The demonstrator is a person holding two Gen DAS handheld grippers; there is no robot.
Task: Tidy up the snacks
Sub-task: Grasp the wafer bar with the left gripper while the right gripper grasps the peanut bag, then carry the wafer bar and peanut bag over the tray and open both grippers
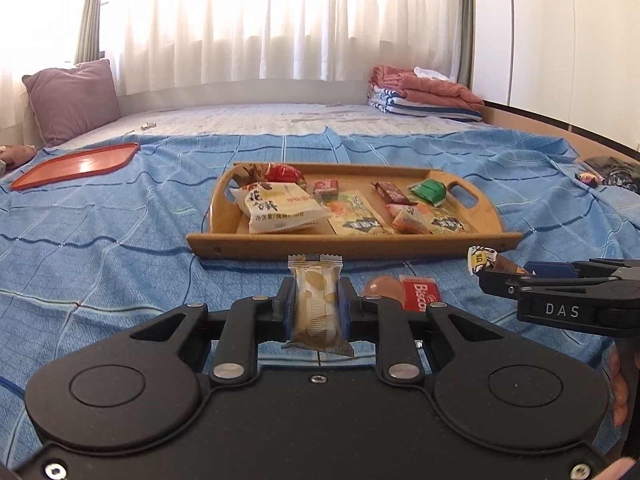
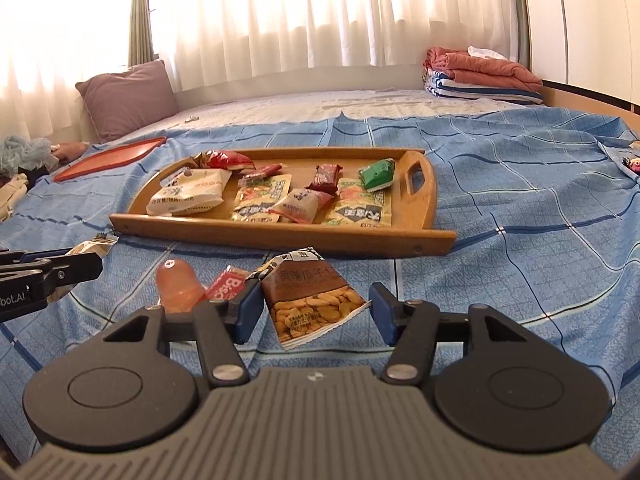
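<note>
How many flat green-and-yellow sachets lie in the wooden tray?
2: one sachet centred in the tray, another near its right handle. Snacks overlap them, so others may be hidden.

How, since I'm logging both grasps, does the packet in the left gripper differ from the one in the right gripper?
The biscuit packet is narrow and clear-wrapped; the seed packet is wider, brown and printed. The biscuit packet lies straight along the fingers of the left gripper; the seed packet sits tilted in the right gripper. Both are gripped, short of the wooden tray.
</note>
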